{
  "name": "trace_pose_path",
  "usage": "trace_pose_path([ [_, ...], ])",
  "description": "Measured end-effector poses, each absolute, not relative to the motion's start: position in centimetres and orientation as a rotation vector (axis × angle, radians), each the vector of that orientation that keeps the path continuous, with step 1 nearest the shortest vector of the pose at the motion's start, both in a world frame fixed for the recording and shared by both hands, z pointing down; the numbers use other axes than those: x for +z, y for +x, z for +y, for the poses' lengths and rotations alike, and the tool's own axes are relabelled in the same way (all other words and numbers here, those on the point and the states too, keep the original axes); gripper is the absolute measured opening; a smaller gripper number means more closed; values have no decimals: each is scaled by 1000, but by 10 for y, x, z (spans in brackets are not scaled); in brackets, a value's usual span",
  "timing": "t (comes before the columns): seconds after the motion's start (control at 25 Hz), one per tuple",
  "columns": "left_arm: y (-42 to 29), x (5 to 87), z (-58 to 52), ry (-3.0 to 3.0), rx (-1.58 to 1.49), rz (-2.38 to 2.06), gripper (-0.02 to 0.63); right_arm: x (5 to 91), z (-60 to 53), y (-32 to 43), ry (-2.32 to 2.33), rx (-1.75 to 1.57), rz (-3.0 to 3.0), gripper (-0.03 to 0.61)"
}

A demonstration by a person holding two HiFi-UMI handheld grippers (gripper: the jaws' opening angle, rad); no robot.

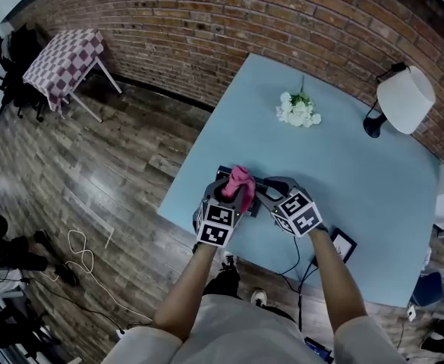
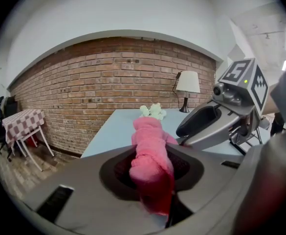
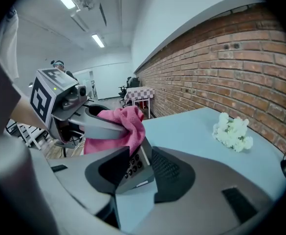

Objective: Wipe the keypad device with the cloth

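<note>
Head view looks steeply down; the 2 gripper views share the flowers.

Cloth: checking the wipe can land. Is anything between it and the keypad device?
Nothing visible. The cloth, clamped in the left gripper, appears to lie right against the keypad device held by the right gripper.

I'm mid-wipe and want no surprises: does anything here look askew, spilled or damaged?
Nothing stands out. The left hand-held gripper is shut on the pink cloth, and the right hand-held gripper is shut on the keypad device, which it holds tilted. The white flowers lie loose and the lamp stands upright.
</note>
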State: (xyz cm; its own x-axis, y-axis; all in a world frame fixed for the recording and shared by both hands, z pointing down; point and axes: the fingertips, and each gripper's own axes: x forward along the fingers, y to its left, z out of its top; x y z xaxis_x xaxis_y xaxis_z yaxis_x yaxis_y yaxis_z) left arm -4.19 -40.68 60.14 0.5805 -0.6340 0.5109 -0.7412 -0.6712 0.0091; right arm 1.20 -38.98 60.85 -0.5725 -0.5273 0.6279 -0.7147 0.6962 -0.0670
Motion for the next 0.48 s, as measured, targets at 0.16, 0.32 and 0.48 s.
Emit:
trace_pose_path([
  [0.16,-43,604,-408,2605,732,-1195,141,609,-389,12,932,387,-2337,153],
  [0.32,-43,606,-411,2618,765,-1250,143,612,-390,13,900,317,-2330,146],
  [0.48,-47,608,-412,2613,777,-1271,144,612,-390,13,876,354,-2349,158],
])
